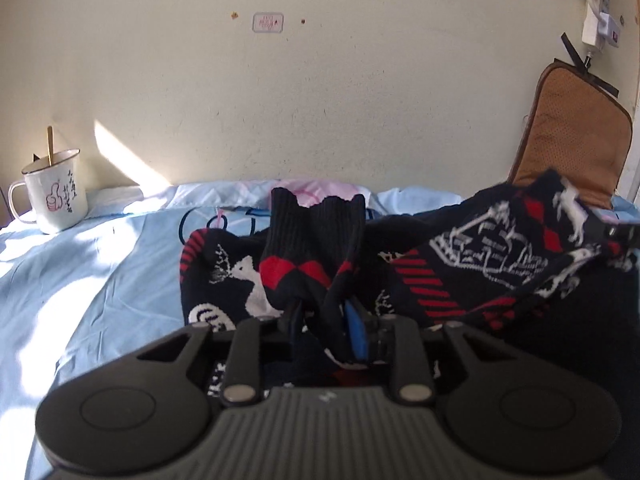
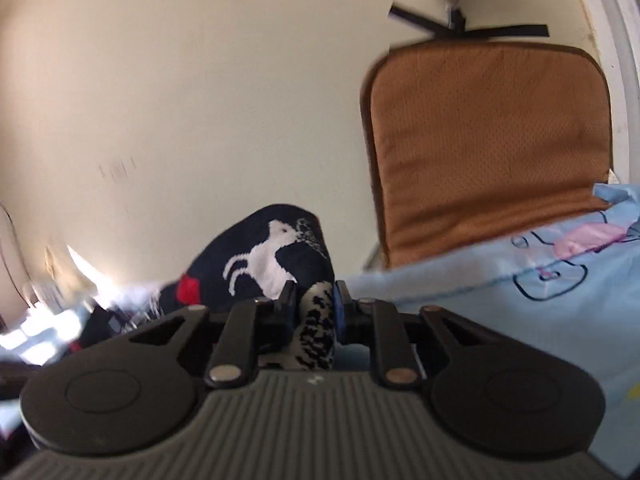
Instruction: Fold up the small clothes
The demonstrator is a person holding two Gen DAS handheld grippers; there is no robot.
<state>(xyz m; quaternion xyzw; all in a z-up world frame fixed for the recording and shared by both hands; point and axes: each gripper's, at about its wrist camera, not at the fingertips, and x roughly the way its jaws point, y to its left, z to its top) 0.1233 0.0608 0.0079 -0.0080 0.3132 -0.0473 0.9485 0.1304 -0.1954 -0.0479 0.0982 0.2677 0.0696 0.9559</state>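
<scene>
Bedding in pale blue, a printed sheet (image 1: 92,264), covers the work surface, with a cartoon outline and a pink patch on it. Against the cream wall (image 1: 320,100) at the far left stands a white enamel mug (image 1: 54,196) with a thumbs-up drawing; a thin stick rises from it. A brown mesh cushion (image 2: 492,152) leans upright against the wall at the right, black tape strips and a white power strip (image 1: 598,16) above it. The task item is a small black knitted garment (image 1: 480,264) with red diamonds and white animal figures. It hangs raised between the two tools, partly off the sheet. The left gripper (image 1: 324,320) is clamped on a bunched ribbed part (image 1: 316,248) of the knit, which rises above the fingers and blocks the view of the sheet directly ahead; a blue pad (image 1: 356,332) shows on one finger. The right gripper (image 2: 314,308) is closed narrowly on another edge of the same garment, with a black-and-white speckled fold (image 2: 318,332) pinched between its fingers and a rounded bulge bearing a white animal (image 2: 260,264) lifted just to the left. That bulge hides the middle ground in the right wrist view. The left side of the right wrist view is blurred; objects there cannot be identified.
</scene>
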